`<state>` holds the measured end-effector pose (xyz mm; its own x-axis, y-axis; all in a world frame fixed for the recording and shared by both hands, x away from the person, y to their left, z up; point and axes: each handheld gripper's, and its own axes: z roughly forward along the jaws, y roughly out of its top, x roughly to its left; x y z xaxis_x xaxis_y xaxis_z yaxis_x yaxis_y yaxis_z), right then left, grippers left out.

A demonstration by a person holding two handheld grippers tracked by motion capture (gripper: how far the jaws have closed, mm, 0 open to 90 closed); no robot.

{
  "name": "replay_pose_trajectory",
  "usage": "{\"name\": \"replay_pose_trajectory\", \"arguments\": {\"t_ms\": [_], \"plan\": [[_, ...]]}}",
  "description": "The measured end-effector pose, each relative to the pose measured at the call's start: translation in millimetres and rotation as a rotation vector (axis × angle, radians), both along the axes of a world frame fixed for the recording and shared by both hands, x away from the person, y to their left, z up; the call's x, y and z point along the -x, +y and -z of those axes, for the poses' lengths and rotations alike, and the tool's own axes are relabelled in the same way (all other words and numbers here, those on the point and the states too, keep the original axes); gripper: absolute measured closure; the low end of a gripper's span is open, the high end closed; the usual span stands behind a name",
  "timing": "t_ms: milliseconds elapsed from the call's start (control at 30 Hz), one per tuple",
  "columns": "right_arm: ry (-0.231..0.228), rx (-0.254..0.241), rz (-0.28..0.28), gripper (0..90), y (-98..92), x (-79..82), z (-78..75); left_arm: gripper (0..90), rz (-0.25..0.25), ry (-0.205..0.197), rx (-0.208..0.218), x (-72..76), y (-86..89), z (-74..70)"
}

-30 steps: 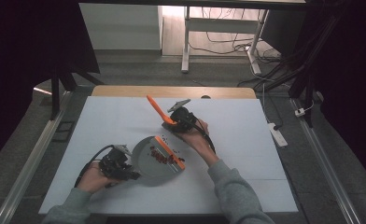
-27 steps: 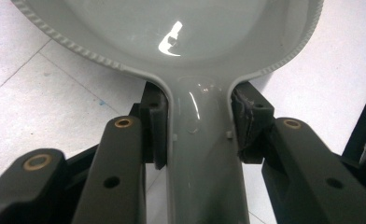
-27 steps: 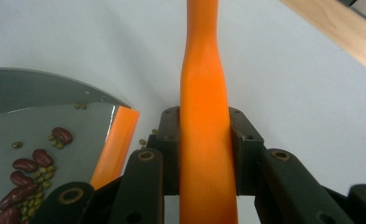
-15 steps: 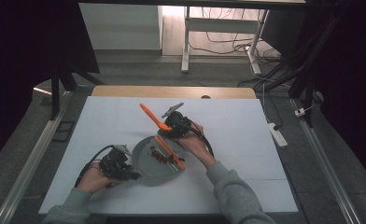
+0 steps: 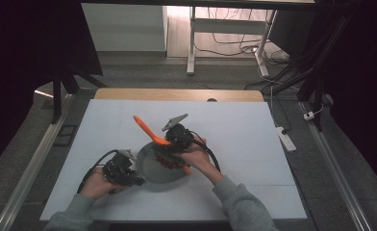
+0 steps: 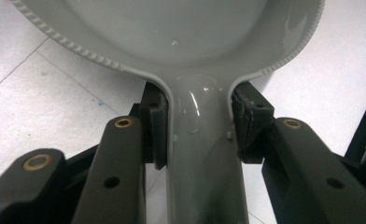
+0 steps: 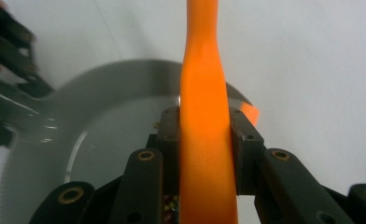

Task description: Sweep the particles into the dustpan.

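left claw (image 6: 197, 140) clamps glossy grey pan (image 6: 172, 37) handle | right claw (image 7: 204, 135) clamps smooth orange spatula (image 7: 202, 84)

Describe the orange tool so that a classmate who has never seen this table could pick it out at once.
Start at the white table and find the grey pan near its front edge. Above the pan, the right gripper clamps a long orange spatula that slants up and away. It is the one bright orange thing among grey and black.

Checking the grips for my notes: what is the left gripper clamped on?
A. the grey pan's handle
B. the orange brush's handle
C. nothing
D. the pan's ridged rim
A: in the left gripper view the left gripper has both pads pressed on the grey pan's handle, below the ridged rim.
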<state>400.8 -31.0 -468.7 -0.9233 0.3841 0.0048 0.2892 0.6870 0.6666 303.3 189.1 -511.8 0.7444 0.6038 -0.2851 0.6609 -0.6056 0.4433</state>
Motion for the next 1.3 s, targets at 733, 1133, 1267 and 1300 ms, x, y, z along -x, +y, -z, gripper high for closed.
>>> {"name": "replay_pose_trajectory", "arguments": {"t_ms": [733, 1133, 1267, 1300], "plan": [[-0.048, -0.069, 0.223, 70.5, -77.6, -7.6, -23.5, 61.9, 0.001, 0.001, 0.004, 1.4, -0.2, 0.9], [-0.057, -0.022, 0.258, 70.4, -84.7, -9.7, -15.3, 61.9, 0.003, 0.001, 0.008, 2.3, -0.2, 1.0], [-0.050, -0.004, 0.261, 70.5, -84.1, -11.1, -10.4, 61.9, 0.004, 0.002, 0.014, 2.6, 0.6, 0.5], [-0.045, -0.002, 0.264, 70.5, -83.9, -11.8, -8.4, 61.9, 0.005, 0.002, 0.013, 2.6, 0.8, 0.4]]}}
